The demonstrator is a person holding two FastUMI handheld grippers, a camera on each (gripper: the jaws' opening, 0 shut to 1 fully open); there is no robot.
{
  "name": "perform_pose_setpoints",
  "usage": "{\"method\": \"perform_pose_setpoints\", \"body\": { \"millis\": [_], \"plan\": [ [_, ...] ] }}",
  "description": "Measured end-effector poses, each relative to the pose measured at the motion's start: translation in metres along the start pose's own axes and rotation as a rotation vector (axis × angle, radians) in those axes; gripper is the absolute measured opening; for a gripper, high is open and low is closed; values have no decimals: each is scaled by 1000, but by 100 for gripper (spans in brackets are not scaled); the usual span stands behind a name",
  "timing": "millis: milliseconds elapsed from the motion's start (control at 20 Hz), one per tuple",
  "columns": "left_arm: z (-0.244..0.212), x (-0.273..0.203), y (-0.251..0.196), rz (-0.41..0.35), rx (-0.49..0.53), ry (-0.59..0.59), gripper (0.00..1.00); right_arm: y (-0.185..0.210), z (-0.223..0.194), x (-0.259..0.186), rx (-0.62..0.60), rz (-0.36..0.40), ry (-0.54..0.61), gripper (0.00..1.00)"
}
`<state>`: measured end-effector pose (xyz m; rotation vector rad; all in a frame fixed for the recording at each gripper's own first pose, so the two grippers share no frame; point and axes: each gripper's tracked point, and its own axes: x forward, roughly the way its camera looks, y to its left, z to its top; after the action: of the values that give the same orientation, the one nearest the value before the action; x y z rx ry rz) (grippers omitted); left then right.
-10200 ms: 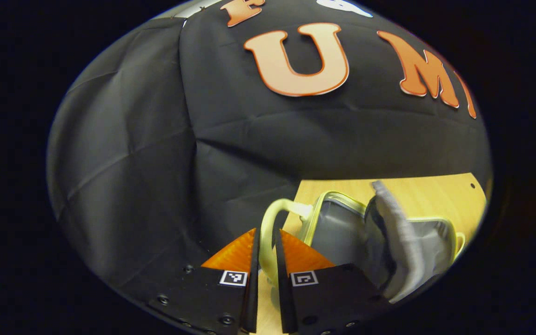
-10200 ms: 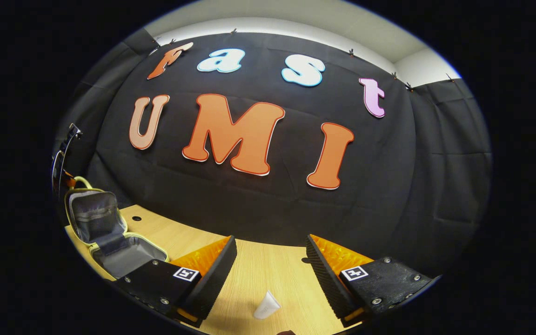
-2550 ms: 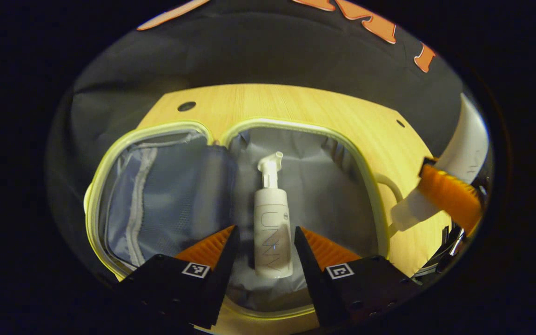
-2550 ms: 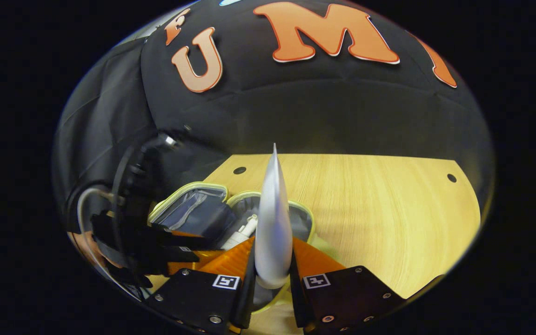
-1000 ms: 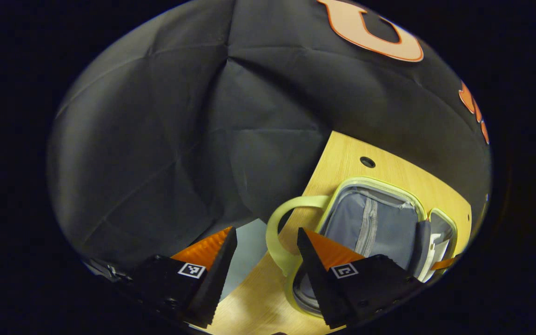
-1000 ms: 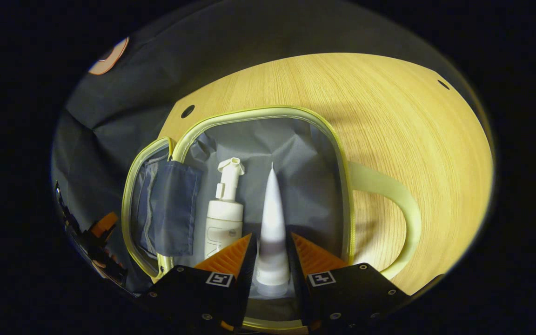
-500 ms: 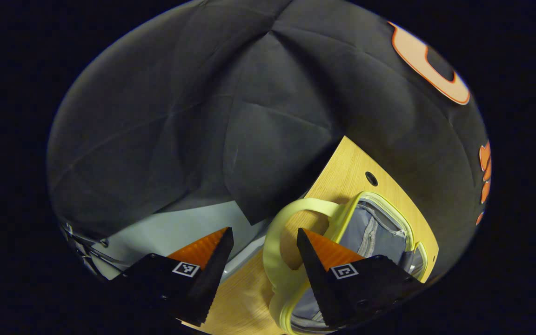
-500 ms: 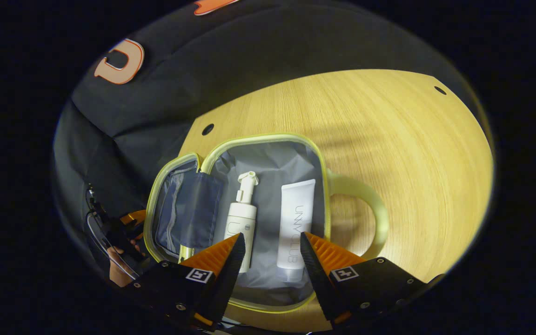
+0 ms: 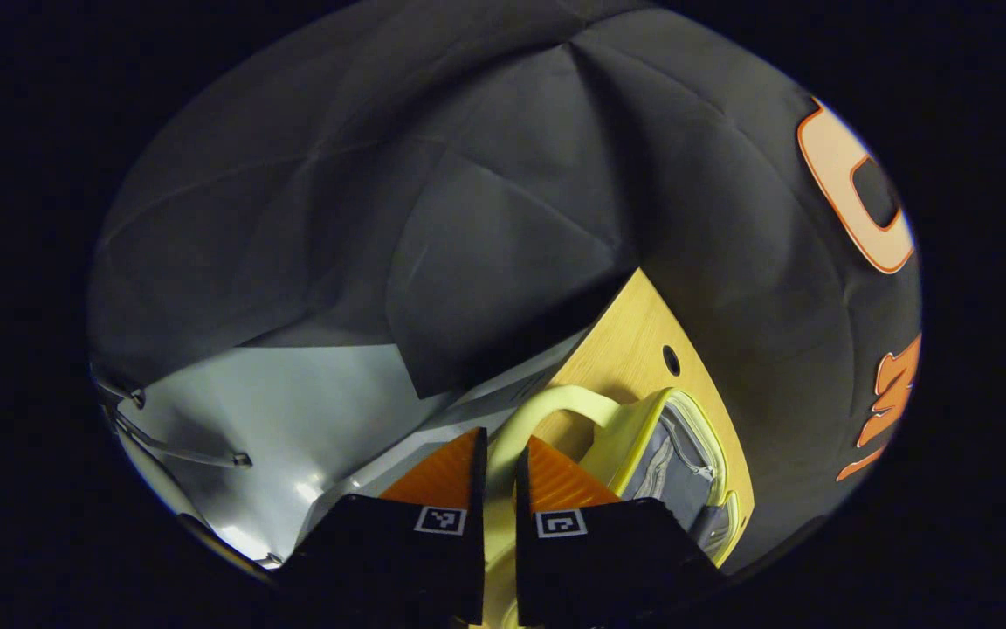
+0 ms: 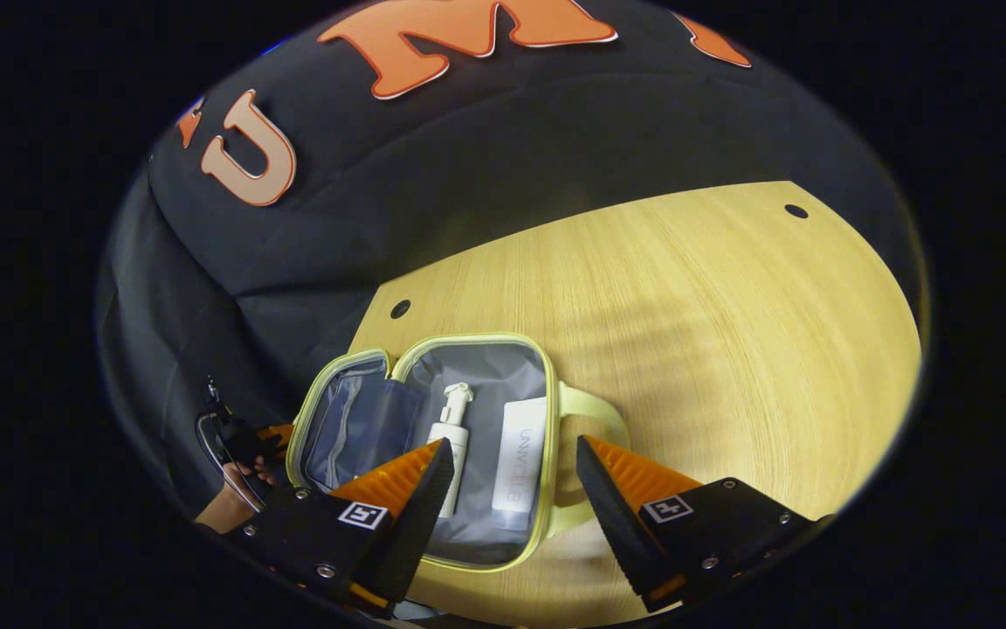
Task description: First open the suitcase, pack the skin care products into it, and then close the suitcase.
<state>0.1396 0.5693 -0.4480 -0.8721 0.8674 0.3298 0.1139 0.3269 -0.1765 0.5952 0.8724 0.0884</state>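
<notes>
Recording booth: black cloth wall, wooden table.

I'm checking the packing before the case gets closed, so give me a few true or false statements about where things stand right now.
1. The suitcase lies open on the table. True.
2. The pump bottle stands on the table outside the case. False: it lies inside, beside the tube.
3. The right tool grips the tube. False: it is open, holding nothing.
4. The left tool is shut on the lid handle. True.
</notes>
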Motion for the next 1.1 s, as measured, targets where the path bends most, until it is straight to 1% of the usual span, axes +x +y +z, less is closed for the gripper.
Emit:
{"method": "perform_pose_setpoints", "body": {
  "millis": [100, 200, 300, 400, 500, 550, 750, 950, 1100],
  "plan": [
    [0, -4, -7, -28, 20, -1, 15, 0, 6, -6, 12, 5, -21, 91],
    [10, -13, -16, -70, 54, -40, 14, 2, 8, -8, 14, 12, -40, 91],
    [20, -27, -26, -102, 128, -76, 15, -1, 7, -9, 6, 8, -44, 91],
    [25, -39, -41, -107, 229, -105, 14, -2, 11, -12, 6, 9, -53, 91],
    [33, -53, -56, -130, 310, -145, 14, 0, 16, -15, 17, 22, -68, 91],
    [39, -62, -64, -148, 344, -173, 14, 3, 19, -17, 25, 36, -75, 91],
    [52, -106, -104, -218, 458, -264, 14, -1, 33, -26, 26, 51, -106, 90],
    [49, -151, -156, -323, 489, -306, 14, -5, 46, -35, 28, 63, -135, 91],
    [32, -168, -181, -361, 491, -315, 14, -9, 58, -41, 39, 82, -155, 91]
  ]
}}
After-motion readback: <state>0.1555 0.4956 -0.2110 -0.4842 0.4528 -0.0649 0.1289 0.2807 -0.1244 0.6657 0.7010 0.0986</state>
